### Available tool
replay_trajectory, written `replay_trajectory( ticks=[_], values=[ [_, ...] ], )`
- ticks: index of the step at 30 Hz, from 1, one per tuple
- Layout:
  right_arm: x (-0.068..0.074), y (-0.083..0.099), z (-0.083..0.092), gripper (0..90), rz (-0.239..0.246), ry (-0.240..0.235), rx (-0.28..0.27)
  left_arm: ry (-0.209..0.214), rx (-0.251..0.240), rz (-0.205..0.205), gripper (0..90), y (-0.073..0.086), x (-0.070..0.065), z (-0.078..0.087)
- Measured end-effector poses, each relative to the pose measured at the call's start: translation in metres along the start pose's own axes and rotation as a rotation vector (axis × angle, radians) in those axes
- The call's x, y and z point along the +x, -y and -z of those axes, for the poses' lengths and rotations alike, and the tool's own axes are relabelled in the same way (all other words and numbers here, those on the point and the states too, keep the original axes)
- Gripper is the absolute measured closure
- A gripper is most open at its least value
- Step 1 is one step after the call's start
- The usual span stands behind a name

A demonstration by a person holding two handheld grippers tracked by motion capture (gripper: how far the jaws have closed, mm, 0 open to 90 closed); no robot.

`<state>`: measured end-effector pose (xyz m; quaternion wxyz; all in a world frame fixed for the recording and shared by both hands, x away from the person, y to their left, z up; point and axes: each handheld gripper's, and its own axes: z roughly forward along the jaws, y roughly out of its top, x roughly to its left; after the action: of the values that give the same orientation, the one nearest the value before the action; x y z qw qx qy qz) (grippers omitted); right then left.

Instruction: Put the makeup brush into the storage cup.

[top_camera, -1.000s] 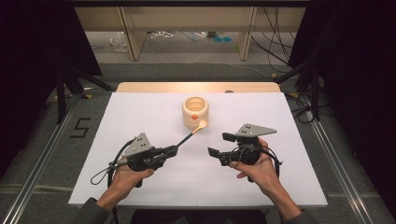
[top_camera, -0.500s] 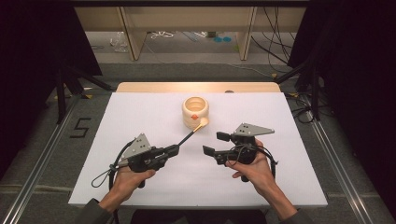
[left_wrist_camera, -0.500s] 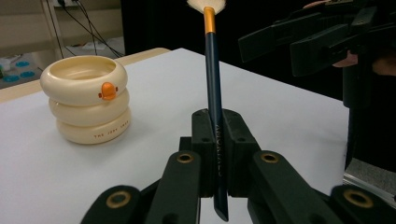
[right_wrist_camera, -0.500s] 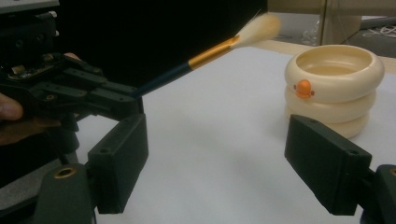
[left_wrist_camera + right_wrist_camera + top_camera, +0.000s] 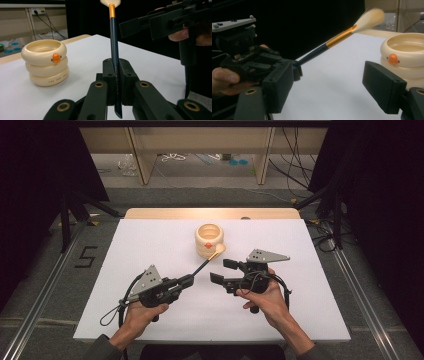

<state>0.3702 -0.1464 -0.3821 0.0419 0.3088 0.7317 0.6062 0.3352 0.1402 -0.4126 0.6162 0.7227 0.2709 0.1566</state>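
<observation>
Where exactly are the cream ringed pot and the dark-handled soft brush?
Cream ringed pot (image 5: 45, 63), left gripper view: middle ring of its side.
Dark-handled soft brush (image 5: 340, 37), right gripper view: its orange metal band.

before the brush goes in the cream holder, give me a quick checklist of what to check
1. Brush clamped in the left hand-held gripper: ok, jaws shut on the dark handle.
2. Bristle end free: ok, the tuft points away from the jaws, in the air.
3. Holder upright, mouth open: ok.
4. Holder empty inside: cannot tell, its bottom is hidden.
5. Right hand-held gripper out of the way: not ok, it is open and close beside the brush.
</observation>
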Motion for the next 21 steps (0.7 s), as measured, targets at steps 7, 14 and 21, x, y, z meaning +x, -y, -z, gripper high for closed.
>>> replay_trajectory(
  ticks=[7, 14, 21],
  values=[
    [0.001, -0.003, -0.008, 30.0, -0.026, -0.037, -0.019, 0.008, -0.005, -0.013, 84.6, 0.001, -0.005, -0.001],
    [-0.002, -0.004, -0.012, 33.9, -0.054, -0.059, -0.038, 0.007, -0.022, -0.010, 84.6, 0.001, -0.007, -0.002],
    [-0.002, -0.005, -0.014, 38.2, -0.072, -0.076, -0.043, 0.013, -0.027, -0.020, 84.6, 0.001, -0.008, -0.002]
  ],
)
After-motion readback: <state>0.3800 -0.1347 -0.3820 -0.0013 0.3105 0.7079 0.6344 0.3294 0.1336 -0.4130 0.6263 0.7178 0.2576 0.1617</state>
